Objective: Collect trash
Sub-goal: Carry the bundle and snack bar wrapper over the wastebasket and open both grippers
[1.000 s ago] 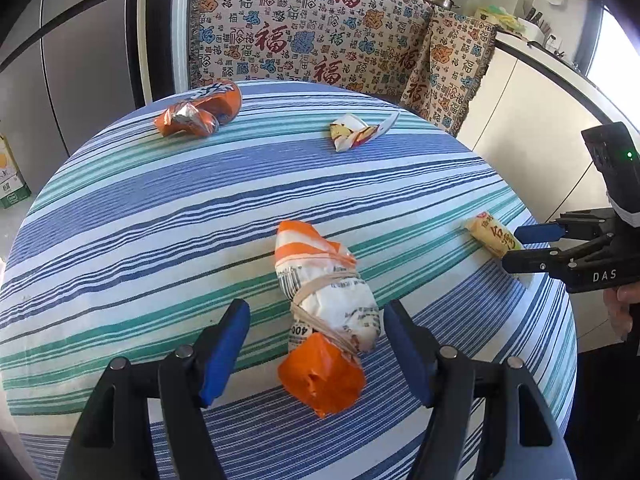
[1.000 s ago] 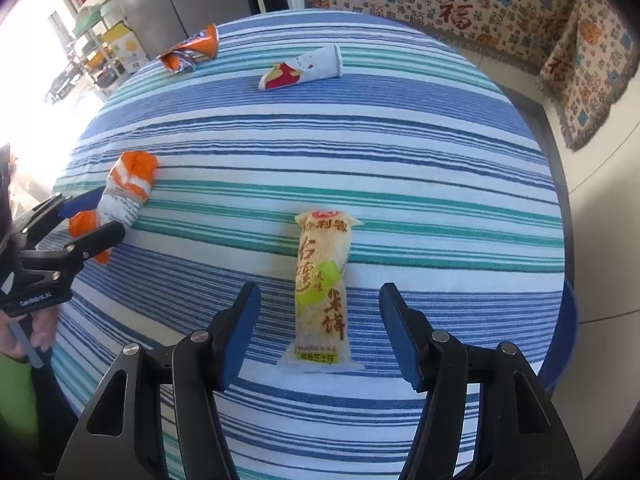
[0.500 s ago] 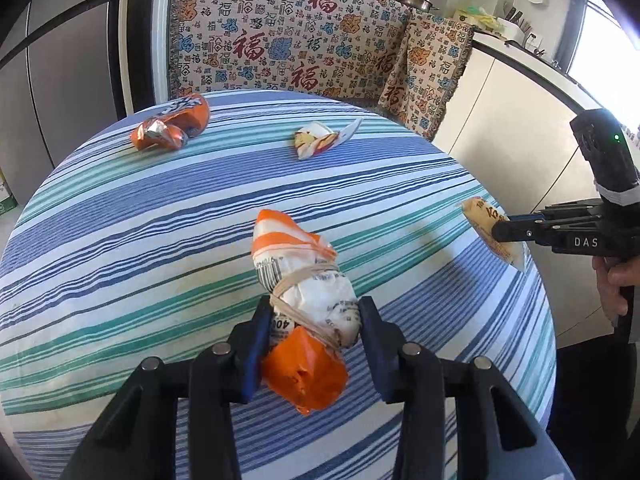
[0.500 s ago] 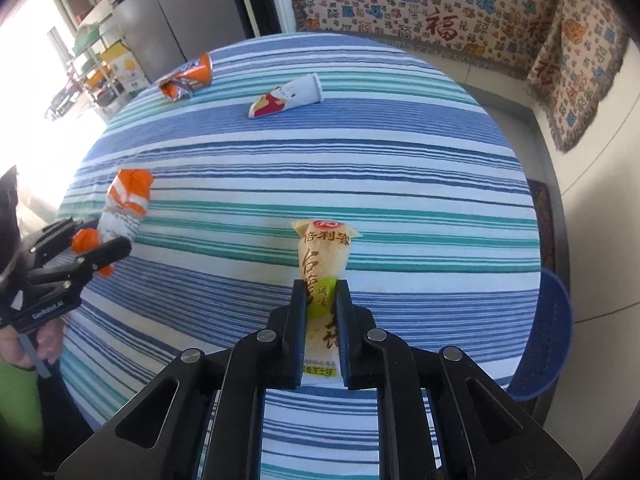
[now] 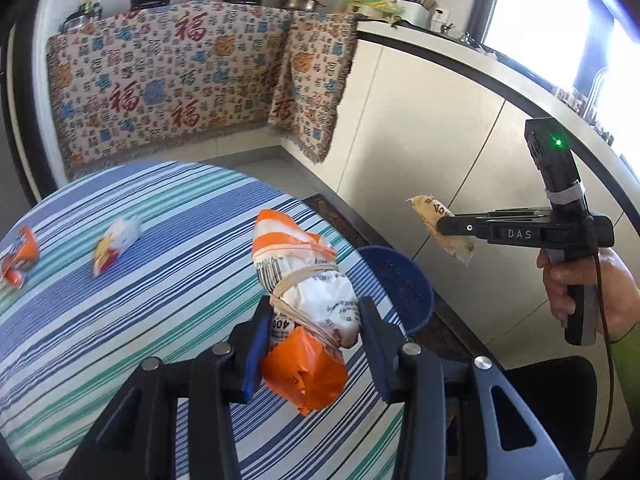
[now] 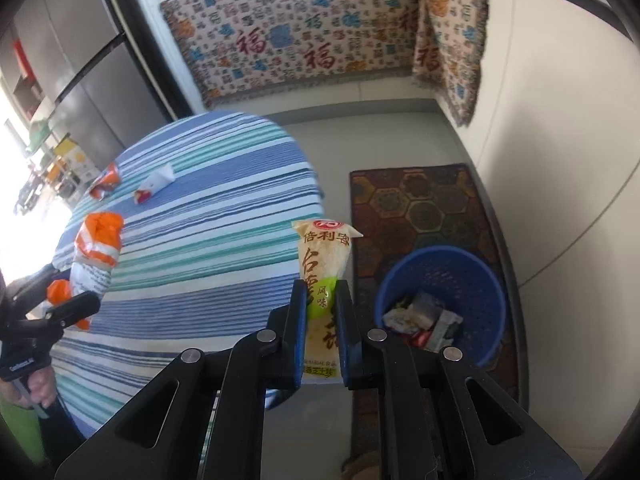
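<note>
My left gripper (image 5: 312, 312) is shut on an orange and white bag bound with rubber bands (image 5: 308, 300) and holds it above the striped round table (image 5: 120, 300). My right gripper (image 6: 322, 292) is shut on a yellow snack packet (image 6: 326, 264) and holds it in the air off the table's edge, beside the blue trash basket (image 6: 440, 276). The packet (image 5: 440, 228) and basket (image 5: 400, 284) also show in the left wrist view. A white and red wrapper (image 5: 116, 240) and an orange wrapper (image 5: 20, 256) lie on the far side of the table.
The blue basket holds several pieces of trash and stands on a patterned mat (image 6: 420, 200) on the floor. A white counter (image 5: 440, 120) runs along the right. A patterned cloth (image 5: 160, 92) hangs at the back. A fridge (image 6: 80, 80) stands left.
Both grippers have closed on their items and lifted them off the table. Both have swung to the right, the right one past the table's edge toward the blue basket.
</note>
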Tool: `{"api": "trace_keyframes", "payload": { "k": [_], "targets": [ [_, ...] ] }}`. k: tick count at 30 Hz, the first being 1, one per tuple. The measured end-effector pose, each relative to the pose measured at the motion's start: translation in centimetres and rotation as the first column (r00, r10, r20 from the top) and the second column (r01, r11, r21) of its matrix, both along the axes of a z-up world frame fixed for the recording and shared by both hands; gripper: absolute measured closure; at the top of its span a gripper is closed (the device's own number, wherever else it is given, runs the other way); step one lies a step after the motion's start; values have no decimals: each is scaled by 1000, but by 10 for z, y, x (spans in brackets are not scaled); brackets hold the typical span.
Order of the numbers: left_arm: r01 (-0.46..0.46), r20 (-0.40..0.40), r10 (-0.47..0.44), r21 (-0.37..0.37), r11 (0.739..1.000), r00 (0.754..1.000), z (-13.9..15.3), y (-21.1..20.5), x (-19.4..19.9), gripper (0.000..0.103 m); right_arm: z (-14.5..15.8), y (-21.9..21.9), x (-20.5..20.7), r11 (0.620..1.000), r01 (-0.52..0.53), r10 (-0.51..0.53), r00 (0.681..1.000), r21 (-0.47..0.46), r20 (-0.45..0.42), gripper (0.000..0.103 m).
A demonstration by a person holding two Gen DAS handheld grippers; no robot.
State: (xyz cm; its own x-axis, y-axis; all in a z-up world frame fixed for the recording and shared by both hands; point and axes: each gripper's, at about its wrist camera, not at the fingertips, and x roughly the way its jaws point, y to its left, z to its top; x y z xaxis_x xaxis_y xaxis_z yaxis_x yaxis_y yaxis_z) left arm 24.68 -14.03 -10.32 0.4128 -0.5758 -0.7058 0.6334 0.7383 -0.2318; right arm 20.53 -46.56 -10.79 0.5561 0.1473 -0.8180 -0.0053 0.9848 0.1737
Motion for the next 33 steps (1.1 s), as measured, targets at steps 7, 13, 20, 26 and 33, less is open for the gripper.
{"api": "trace_keyframes", "payload": {
  "k": [7, 13, 20, 26, 33],
  "targets": [
    [90, -40, -92, -41, 995, 995, -11, -119, 23, 60, -16, -86, 5, 990, 138, -138, 990, 29, 3, 90],
    [137, -81, -138, -18, 990, 987, -50, -197, 35, 60, -50, -135, 12, 977, 207, -205, 978, 47, -30, 90],
    [161, -118, -157, 23, 987, 980, -87, -246, 44, 60, -77, -169, 12, 963, 255, -254, 967, 85, -25, 90],
    [184, -120, -175, 62, 981, 977, -109, -274, 51, 60, -95, -188, 17, 950, 281, -277, 960, 139, -45, 90],
    [224, -120, -212, 96, 970, 970, -130, -303, 54, 50, -95, -197, 22, 939, 301, -302, 953, 168, -20, 84]
  ]
}}
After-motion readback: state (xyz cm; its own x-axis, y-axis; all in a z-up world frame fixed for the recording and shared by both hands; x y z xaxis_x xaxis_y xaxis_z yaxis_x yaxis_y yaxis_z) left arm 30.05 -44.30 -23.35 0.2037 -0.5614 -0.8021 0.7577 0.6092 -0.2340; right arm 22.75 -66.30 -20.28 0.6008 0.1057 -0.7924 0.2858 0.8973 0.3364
